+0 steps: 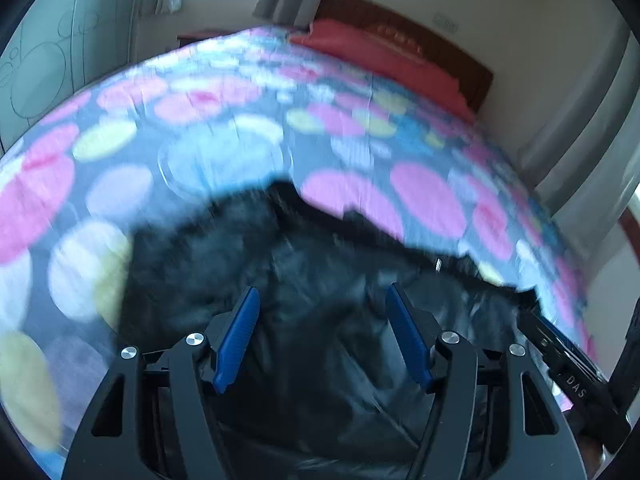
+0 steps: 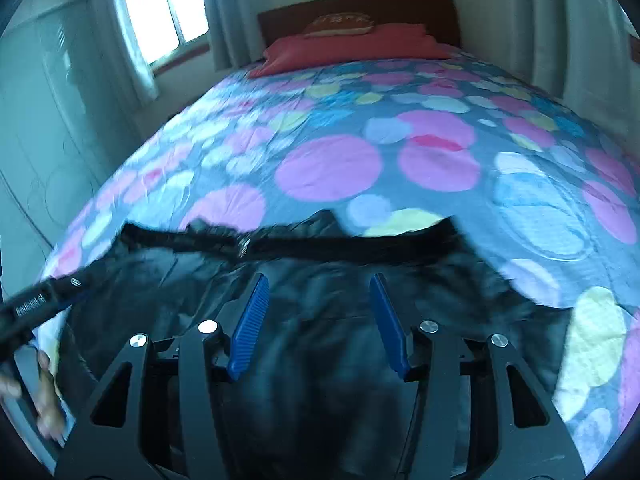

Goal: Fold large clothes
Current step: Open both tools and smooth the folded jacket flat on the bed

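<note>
A large shiny black garment (image 1: pixel 304 264) lies spread on the near end of the bed; it also shows in the right wrist view (image 2: pixel 320 264), with a dark fuzzy edge along its far side. My left gripper (image 1: pixel 322 300) hovers over the garment with its blue fingers wide apart and nothing between them. My right gripper (image 2: pixel 318 286) is also open and empty above the garment. The right gripper shows at the right edge of the left wrist view (image 1: pixel 568 364). The left gripper shows at the left edge of the right wrist view (image 2: pixel 36 304). Both views are motion-blurred.
The bed has a dark cover with pink, yellow and blue circles (image 2: pixel 360 152). Red pillows (image 2: pixel 352 46) lie against the brown headboard (image 2: pixel 360 8). A window (image 2: pixel 160 4) and a pale wardrobe (image 2: pixel 48 120) stand to the left.
</note>
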{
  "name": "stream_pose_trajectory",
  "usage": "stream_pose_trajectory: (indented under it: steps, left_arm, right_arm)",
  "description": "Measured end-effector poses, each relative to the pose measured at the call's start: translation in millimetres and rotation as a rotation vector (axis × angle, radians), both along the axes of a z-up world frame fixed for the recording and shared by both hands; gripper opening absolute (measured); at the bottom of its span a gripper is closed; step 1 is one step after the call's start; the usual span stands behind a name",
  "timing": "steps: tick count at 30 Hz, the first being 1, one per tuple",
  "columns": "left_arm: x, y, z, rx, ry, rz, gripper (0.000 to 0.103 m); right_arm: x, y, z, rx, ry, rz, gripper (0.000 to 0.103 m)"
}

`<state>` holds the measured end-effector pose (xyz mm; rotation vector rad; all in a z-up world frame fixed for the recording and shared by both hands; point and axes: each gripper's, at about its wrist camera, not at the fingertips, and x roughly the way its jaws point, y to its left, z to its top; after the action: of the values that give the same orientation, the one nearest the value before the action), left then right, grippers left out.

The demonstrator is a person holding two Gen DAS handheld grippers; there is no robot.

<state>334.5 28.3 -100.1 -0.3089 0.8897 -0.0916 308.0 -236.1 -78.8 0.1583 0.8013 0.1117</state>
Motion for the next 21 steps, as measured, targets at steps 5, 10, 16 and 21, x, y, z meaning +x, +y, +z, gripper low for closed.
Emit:
stream_pose_trajectory:
  steps: [5, 10, 16, 21]
  left_arm:
    - [0, -17, -21, 0.129, -0.063, -0.006, 0.076]
    - [6, -26, -39, 0.186, -0.069, -0.018, 0.077]
    - [11, -30, -40, 0.234, -0.033, -0.026, 0.078]
    - [-18, -2, -12, 0.155, -0.028, 0.044, 0.077]
  right_arm:
    - [14, 23, -36, -0.074, 0.068, 0.003, 0.058]
    - [22, 24, -59, -0.089, 0.071, -0.019, 0.061]
    - [25, 26, -63, -0.116, 0.065, -0.030, 0.060]
    - [-9, 0, -22, -0.023, 0.003, -0.079, 0.060]
